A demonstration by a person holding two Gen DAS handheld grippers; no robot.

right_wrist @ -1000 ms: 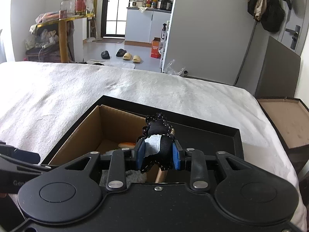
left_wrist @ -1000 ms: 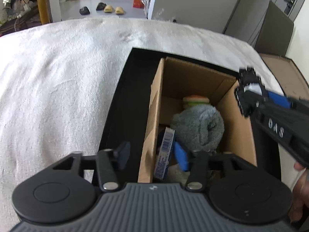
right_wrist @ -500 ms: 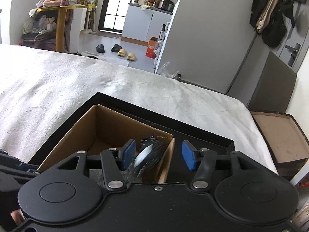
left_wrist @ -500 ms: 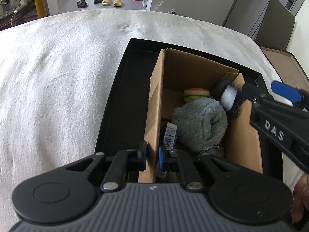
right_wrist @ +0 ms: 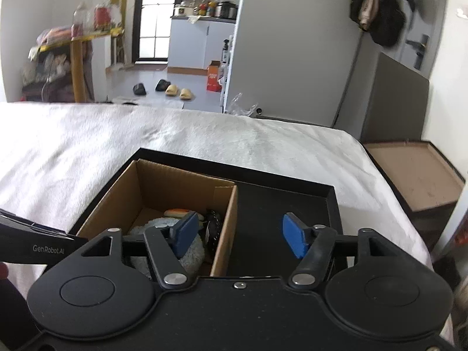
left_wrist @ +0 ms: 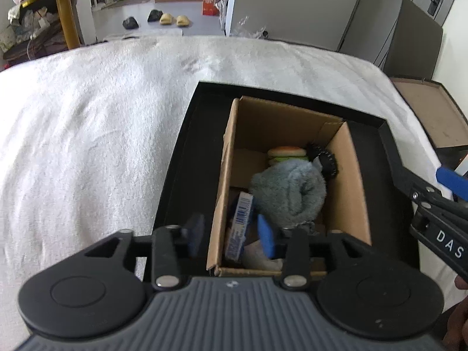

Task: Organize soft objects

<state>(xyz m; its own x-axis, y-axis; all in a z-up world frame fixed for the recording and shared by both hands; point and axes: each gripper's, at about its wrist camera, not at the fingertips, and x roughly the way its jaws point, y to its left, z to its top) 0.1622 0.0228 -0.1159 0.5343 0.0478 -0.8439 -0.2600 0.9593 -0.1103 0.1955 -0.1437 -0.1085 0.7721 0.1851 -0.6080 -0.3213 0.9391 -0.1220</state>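
Left wrist view: the left tool hangs over the near left corner of the cardboard box, its jaws apart and opening, one blue pad outside the box's left wall and the other inside; the wall passes between the pads without being pressed. Half a second ago the same pads were closed on that wall. The box stands in a black tray on the white bed. Inside the box lie a grey plush, a burger toy behind it, a blue-and-white pack standing against the left wall, and a black frilled item at the right rear, touching the plush. A second ago that item was pinched in the right tool above the box's right wall; half a second ago it was blurred at the box's rim. The right tool shows at the right edge of the view, outside the box. Right wrist view: the right tool has its jaws wide apart and opening, with nothing gripped; its left pad hangs over the box and its right pad over the tray, the box's right wall lying below the gap. A second ago these pads clamped the black item, which now rests in the box beside the plush and burger toy.
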